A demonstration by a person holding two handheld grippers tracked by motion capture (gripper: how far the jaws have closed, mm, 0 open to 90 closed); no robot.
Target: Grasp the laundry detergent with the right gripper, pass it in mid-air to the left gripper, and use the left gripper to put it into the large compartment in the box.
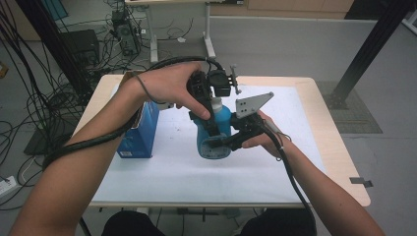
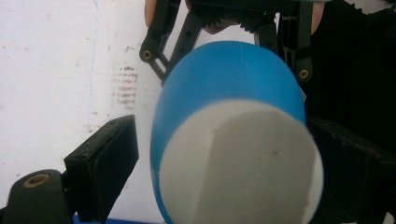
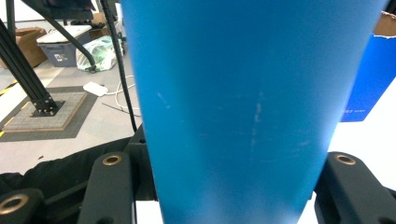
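**Blue bottle held between two tools above the desk**

The desk point(image 1: 147, 182), under a white sheet, stands in a room with cables on the floor at 10 o'clock. A blue box point(image 1: 140, 132) stands at 9 o'clock. At the centre the blue bottle point(image 1: 215, 132) is lifted. The right tool point(image 1: 236, 140) is closed on its body; the left tool point(image 1: 209, 105) is around the white top point(image 2: 243, 163), one jaw apart from it. I think the bottle may slip or twist if the left tool pulls too hard.
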